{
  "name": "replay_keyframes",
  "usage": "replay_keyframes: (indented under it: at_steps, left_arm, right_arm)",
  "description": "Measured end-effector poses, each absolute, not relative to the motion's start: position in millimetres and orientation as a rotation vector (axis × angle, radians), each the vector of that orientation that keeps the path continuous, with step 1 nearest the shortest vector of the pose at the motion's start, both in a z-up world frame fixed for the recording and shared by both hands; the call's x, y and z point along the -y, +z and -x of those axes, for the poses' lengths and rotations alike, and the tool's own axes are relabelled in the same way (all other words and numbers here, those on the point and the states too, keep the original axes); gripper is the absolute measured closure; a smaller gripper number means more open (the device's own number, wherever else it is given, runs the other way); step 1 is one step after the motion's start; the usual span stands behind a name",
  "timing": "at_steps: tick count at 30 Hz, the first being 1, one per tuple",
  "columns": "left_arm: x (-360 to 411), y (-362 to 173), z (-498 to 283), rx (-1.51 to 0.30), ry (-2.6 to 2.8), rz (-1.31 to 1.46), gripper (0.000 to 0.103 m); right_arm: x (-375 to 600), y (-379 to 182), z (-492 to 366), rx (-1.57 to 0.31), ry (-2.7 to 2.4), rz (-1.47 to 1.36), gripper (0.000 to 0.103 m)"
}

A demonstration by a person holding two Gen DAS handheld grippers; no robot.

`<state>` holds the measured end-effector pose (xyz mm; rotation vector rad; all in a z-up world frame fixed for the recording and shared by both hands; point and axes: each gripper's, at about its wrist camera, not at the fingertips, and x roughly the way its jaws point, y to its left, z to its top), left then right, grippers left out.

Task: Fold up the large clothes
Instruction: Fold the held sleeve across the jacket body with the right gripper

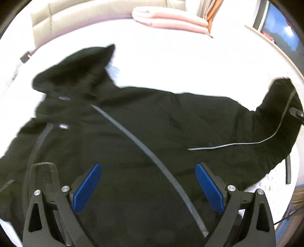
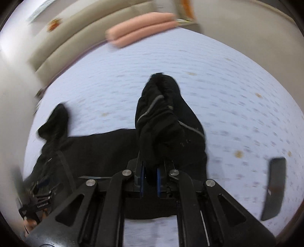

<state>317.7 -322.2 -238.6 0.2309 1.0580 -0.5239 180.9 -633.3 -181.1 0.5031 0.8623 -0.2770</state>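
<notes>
1. Lying spread on the pale patterned bed sheet [image 1: 171, 62], the large black hooded jacket with grey reflective piping [image 1: 133, 133] has its hood toward the far left in the left wrist view and one sleeve stretched out to the right.
2. Above the jacket's body, the left gripper [image 1: 148, 185] has its blue pads [image 1: 87, 188] spread wide with nothing between them; a grey stripe of the jacket runs diagonally through the gap below.
3. In the right wrist view, the right gripper [image 2: 150, 182] is clamped on the black sleeve end [image 2: 161, 117], whose bunched cloth rises straight ahead of the fingers, seemingly lifted off the sheet.
4. From that held cuff the sleeve's long axis runs left toward the jacket body, so the fold most likely calls for the right gripper to carry the sleeve leftward across the torso.
5. Being directly over the torso, the left gripper is the nearer one to pin or smooth the body while the sleeve comes over.
6. Folded pink bedding [image 1: 171, 19] sits at the far edge of the bed against a beige padded headboard [image 1: 76, 17], well apart from the jacket.
7. Near the right edge in the right wrist view lies a dark flat rectangular object [image 2: 273, 188], too blurred to identify.
</notes>
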Motion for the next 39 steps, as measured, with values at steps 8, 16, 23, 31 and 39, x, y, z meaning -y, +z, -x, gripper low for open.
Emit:
replay_keyframes:
  at_steps: [8, 16, 23, 31, 39]
  left_arm:
    - [212.2, -191.5, -330.4, -1.011, -0.43, -0.165, 0.004]
    - [97.1, -189.5, -345.5, -1.011, -0.27, -0.068, 0.004]
    - [40.1, -219.8, -352.4, -1.07, -0.193, -0.024, 0.004]
    - [40.6, -245.6, -360.1, -1.13, -0.254, 0.011, 0.004]
    - [87.9, -245.1, -369.4, -1.16, -0.469, 0.056, 0.004]
  right_arm:
    - [461.8, -165.0, -255.1, -0.901, 0.026, -0.321, 0.096]
    - [312.3, -194.9, -299.6, -0.987, 0.29, -0.275, 0.096]
    - [251.4, -258.3, -329.7, -1.139, 0.331, -0.242, 0.095]
    - [241.6, -292.6, -336.3, -1.268, 0.343, -0.254, 0.073]
    - [306.7, -216.8, -294.5, -1.118, 0.257, -0.253, 0.064]
